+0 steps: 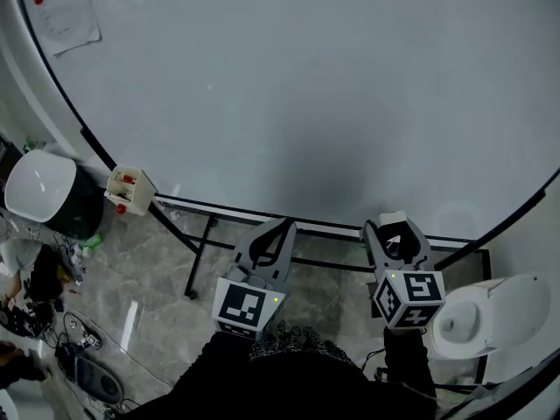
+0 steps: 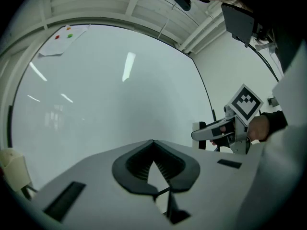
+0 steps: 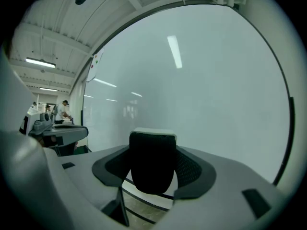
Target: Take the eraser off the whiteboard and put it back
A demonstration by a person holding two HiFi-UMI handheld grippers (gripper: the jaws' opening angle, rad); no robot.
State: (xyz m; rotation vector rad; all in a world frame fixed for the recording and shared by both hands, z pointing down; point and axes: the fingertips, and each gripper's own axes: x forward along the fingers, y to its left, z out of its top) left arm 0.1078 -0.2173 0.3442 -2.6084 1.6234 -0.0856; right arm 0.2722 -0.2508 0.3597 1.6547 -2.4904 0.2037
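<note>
Right gripper (image 3: 152, 169): your fingers pinch the eraser (image 3: 152, 150), black felt toward the camera, white back on the far side. Left gripper (image 2: 153, 145): fingers pressed together, nothing between them. Head view puts the eraser (image 1: 393, 224) low by the whiteboard's (image 1: 332, 86) bottom frame, right of your left gripper (image 1: 282, 227). Contact with the board can't be told. Marker box (image 1: 129, 189) hangs at the frame's left.

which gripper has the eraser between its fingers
The right gripper: its fingers clamp the black eraser with the white back. The left gripper has its fingers closed together, holding nothing.
</note>
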